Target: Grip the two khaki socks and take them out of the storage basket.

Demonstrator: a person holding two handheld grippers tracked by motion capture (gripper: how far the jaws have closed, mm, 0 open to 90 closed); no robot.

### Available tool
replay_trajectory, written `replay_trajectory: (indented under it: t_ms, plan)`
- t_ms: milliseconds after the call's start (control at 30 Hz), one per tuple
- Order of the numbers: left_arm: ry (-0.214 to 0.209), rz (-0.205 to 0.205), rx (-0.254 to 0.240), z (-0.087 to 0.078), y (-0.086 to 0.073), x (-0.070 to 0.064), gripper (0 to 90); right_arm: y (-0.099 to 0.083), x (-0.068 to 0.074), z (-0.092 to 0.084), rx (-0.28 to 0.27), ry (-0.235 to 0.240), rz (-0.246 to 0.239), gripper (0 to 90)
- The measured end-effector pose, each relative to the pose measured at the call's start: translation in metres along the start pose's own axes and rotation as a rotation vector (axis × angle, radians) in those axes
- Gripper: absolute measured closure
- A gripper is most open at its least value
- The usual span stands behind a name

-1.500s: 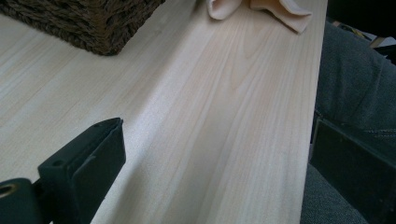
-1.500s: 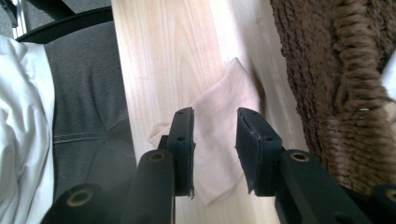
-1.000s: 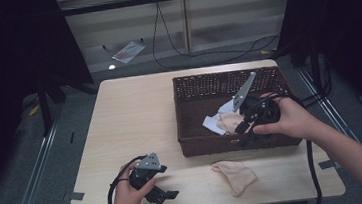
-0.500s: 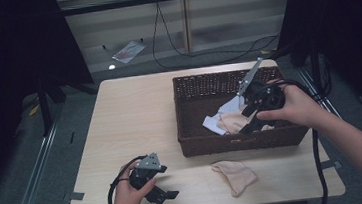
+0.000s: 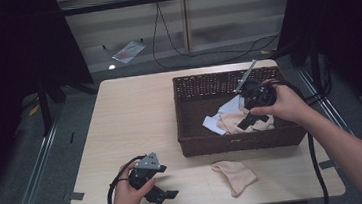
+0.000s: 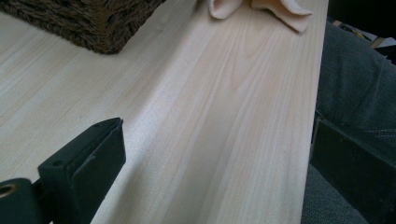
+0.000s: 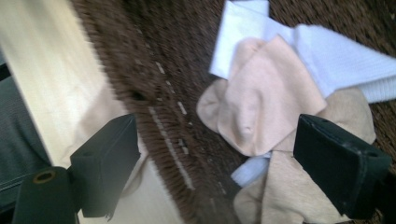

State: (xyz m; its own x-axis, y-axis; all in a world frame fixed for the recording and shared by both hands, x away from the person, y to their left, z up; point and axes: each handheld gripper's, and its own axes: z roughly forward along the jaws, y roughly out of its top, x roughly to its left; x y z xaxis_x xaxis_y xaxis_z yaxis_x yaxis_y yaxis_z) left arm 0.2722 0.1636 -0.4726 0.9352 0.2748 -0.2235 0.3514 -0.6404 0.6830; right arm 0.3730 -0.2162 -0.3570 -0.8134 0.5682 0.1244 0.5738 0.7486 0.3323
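A dark wicker basket stands on the right half of the table and holds a pile of peach cloths and white cloths. My right gripper hovers over that pile, pointing down into the basket. Its jaws have just been opening and now stand wide, with nothing between them. Below them lie a peach cloth and a white cloth. Another peach cloth lies on the table in front of the basket. My left gripper rests open on the table at the near left.
The wooden table has bare room on its left half. The basket's front wall is right under my right gripper's left jaw. A cable trails from the right gripper over the table's right edge. The table's near edge is close to my left gripper.
My right hand has shifted toward the basket's back right above the cloths, and its jaws have spread apart. The left hand has kept still.
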Motion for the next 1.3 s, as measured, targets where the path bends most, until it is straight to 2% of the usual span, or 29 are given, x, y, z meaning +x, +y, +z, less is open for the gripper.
replay_trajectory:
  t_ms: [200, 567, 1033, 1133, 1167, 1200, 1300]
  plan:
    - [0.000, -0.002, -0.001, -0.001, 0.000, 0.000, 3.1, -0.003, -0.014, 0.021, 0.029, -0.018, 0.037, 11.3]
    - [0.001, 0.000, 0.001, -0.001, 0.000, 0.000, 3.1, -0.007, -0.031, 0.049, 0.035, -0.046, 0.098, 11.1]
    - [-0.002, -0.002, -0.007, -0.001, -0.001, 0.001, 3.1, -0.006, -0.044, 0.065, 0.035, -0.062, 0.120, 19.5]
    - [-0.002, -0.003, -0.007, 0.000, -0.001, 0.001, 3.1, -0.006, -0.046, 0.067, 0.027, -0.062, 0.115, 20.2]
    - [-0.003, -0.003, -0.007, 0.000, -0.001, 0.001, 3.2, -0.005, -0.049, 0.070, 0.025, -0.061, 0.092, 23.9]
    - [-0.003, -0.003, -0.007, 0.000, -0.001, 0.001, 3.1, -0.005, -0.048, 0.070, 0.023, -0.060, 0.101, 24.6]
    - [-0.002, -0.005, -0.007, 0.000, -0.001, 0.001, 3.1, -0.004, -0.049, 0.075, 0.023, -0.057, 0.088, 26.0]
